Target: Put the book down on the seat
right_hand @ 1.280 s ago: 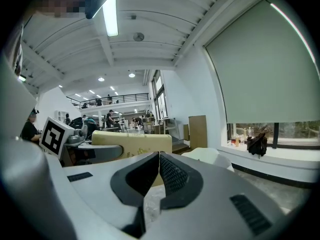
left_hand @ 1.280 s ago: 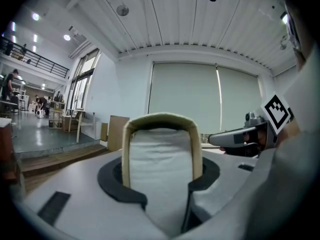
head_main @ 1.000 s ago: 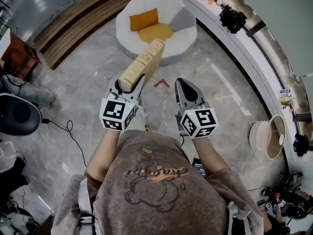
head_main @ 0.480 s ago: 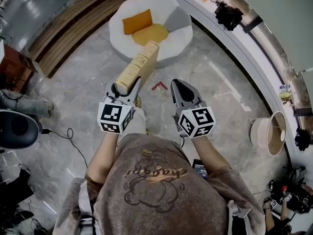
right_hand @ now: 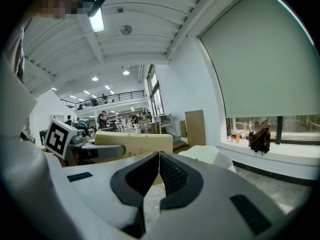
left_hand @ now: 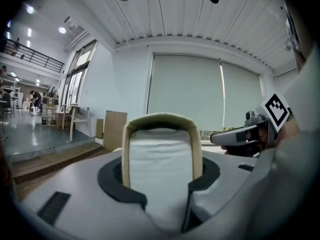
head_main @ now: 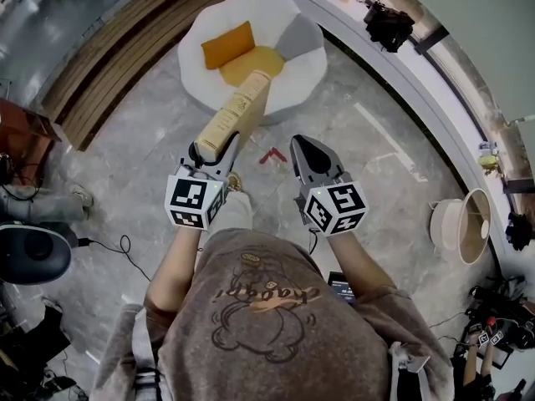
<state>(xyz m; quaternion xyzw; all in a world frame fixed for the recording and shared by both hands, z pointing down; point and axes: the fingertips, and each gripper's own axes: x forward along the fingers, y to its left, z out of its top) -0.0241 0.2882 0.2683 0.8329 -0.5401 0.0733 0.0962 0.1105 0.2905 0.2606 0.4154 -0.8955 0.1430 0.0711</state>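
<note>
A thick tan book (head_main: 236, 113) sticks out forward from my left gripper (head_main: 206, 151), whose jaws are shut on its near end. In the left gripper view the book (left_hand: 161, 159) fills the gap between the jaws, page edges toward the camera. The book's far end reaches over the near rim of a round white seat (head_main: 297, 82). An orange cushion (head_main: 226, 43) lies on the seat's yellow pad (head_main: 251, 60). My right gripper (head_main: 310, 153) hangs beside the left one, shut and empty, over the floor. From the right gripper view the book (right_hand: 134, 144) shows at the left, the seat (right_hand: 205, 156) ahead.
A red arrow mark (head_main: 272, 155) lies on the grey stone floor in front of the seat. Wooden steps (head_main: 109, 65) run at the left. A curved white ledge (head_main: 418, 98) runs along the right, with a dark bag (head_main: 390, 27) on it. A round white lampshade (head_main: 460, 232) stands at the right.
Seat and floor have slid left and slightly up in the head view as the person moves toward the seat. Both grippers keep their pose, book still held.
</note>
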